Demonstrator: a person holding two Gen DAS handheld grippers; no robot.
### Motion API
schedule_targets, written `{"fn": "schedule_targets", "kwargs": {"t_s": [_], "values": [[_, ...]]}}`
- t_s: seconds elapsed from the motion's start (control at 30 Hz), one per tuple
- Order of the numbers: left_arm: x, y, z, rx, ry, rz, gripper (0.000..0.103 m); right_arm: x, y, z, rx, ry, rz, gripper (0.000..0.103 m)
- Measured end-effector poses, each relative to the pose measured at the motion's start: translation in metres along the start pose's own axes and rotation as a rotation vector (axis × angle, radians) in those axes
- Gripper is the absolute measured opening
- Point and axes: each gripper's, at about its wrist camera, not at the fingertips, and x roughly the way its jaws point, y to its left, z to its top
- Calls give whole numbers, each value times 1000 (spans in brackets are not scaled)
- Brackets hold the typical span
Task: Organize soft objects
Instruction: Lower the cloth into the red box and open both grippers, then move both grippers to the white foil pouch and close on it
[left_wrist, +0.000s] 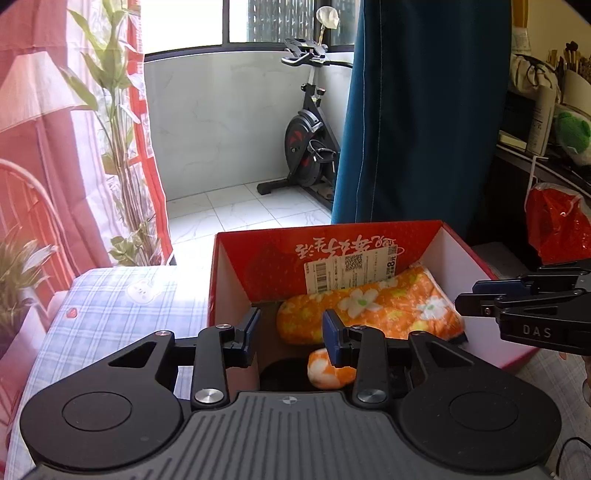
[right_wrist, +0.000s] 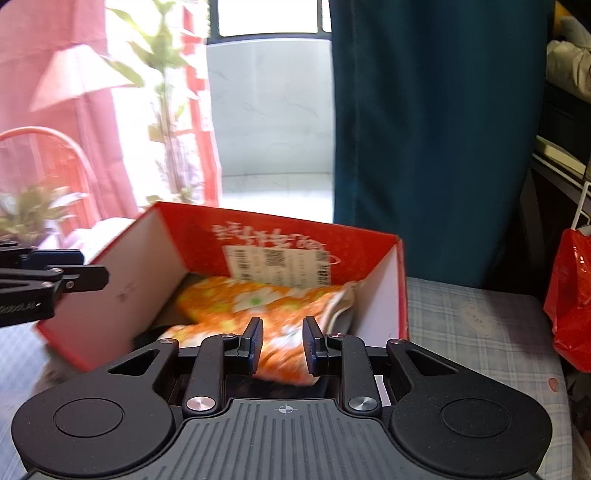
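An orange floral soft cushion (left_wrist: 369, 308) lies inside a red cardboard box (left_wrist: 229, 280) with white inner walls. My left gripper (left_wrist: 291, 334) is open over the box's near left corner, holding nothing. My right gripper (right_wrist: 282, 341) is open just above the near end of the cushion (right_wrist: 258, 310) in the box (right_wrist: 400, 295), its jaws apart and not closed on the fabric. It also shows from the side in the left wrist view (left_wrist: 480, 299), at the box's right wall. The left gripper's tip shows in the right wrist view (right_wrist: 85, 275).
The box stands on a blue-checked cloth surface (left_wrist: 110, 306). A red plastic bag (right_wrist: 570, 306) hangs at the right. A teal curtain (left_wrist: 424, 110), an exercise bike (left_wrist: 310, 140), plants (left_wrist: 122, 147) and a red wire chair (left_wrist: 26, 206) stand beyond.
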Motion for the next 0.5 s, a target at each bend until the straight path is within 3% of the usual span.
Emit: {"fn": "schedule_targets", "kwargs": {"t_s": [0.3, 0.5], "values": [[-57, -7, -48, -13, 32, -41, 40, -57, 14, -43, -29, -26, 96, 22], [-69, -30, -90, -11, 95, -107, 41, -78, 6, -79, -25, -19, 91, 22]]}}
